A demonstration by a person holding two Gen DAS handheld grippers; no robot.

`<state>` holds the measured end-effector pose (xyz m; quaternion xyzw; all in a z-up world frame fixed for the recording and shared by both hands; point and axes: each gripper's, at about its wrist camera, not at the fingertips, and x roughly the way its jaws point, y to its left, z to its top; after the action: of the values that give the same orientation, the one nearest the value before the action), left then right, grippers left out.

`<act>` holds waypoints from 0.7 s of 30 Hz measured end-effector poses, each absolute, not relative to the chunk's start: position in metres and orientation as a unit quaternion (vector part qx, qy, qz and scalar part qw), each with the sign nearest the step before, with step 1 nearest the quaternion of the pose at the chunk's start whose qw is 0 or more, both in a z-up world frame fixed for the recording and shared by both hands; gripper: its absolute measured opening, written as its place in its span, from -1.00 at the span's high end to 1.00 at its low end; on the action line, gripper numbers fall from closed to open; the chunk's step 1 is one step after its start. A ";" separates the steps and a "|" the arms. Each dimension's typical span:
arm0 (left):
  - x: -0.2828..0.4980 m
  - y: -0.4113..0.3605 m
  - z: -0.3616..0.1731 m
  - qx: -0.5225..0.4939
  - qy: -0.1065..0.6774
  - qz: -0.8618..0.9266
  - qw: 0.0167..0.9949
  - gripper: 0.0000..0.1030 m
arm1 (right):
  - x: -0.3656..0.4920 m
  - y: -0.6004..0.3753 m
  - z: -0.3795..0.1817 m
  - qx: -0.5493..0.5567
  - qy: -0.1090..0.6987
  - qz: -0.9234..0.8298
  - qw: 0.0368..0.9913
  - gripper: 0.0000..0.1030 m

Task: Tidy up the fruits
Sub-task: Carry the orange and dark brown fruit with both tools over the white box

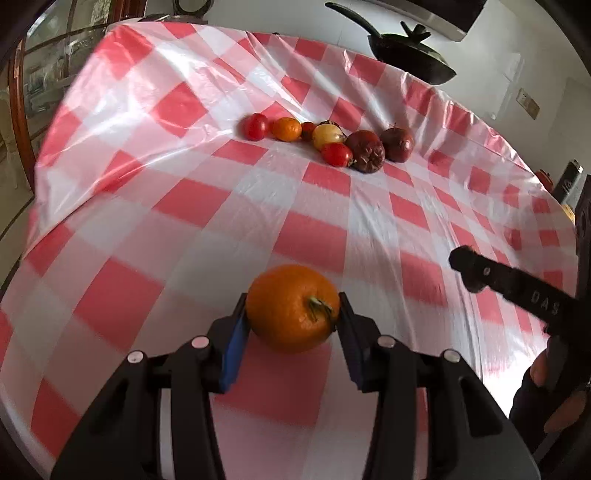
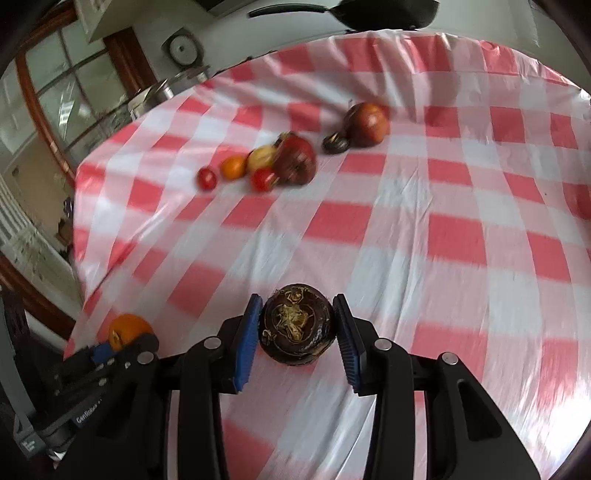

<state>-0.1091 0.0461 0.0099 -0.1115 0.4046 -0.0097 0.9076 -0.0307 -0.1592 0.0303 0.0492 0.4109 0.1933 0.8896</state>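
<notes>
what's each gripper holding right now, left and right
Left gripper: shut on the orange.
Right gripper: shut on the dark round fruit.

Near and middle of the checked counter (image 1: 192,206) lie bare. Farther off, a cluster of fruit (image 1: 328,142) blocks the way; a black pan (image 1: 410,55) overhangs the far edge.

Fruit cluster (image 2: 266,166) blurred; pan (image 2: 388,13) cut off above.
</notes>
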 end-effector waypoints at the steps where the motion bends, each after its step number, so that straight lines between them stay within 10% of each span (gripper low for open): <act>1: -0.119 0.049 0.011 -0.110 0.403 -0.009 0.909 0.11 | -0.039 -0.156 0.031 0.042 0.408 0.195 0.891 0.23; 21: -0.202 0.109 0.018 -0.115 0.392 0.047 0.912 0.11 | -0.138 -0.087 0.033 -0.053 0.383 0.278 0.879 0.23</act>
<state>-0.2023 0.1090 0.0181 -0.1147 0.3919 0.0472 0.9116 -0.1383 -0.0872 0.0328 -0.0530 0.3830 0.2779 0.8793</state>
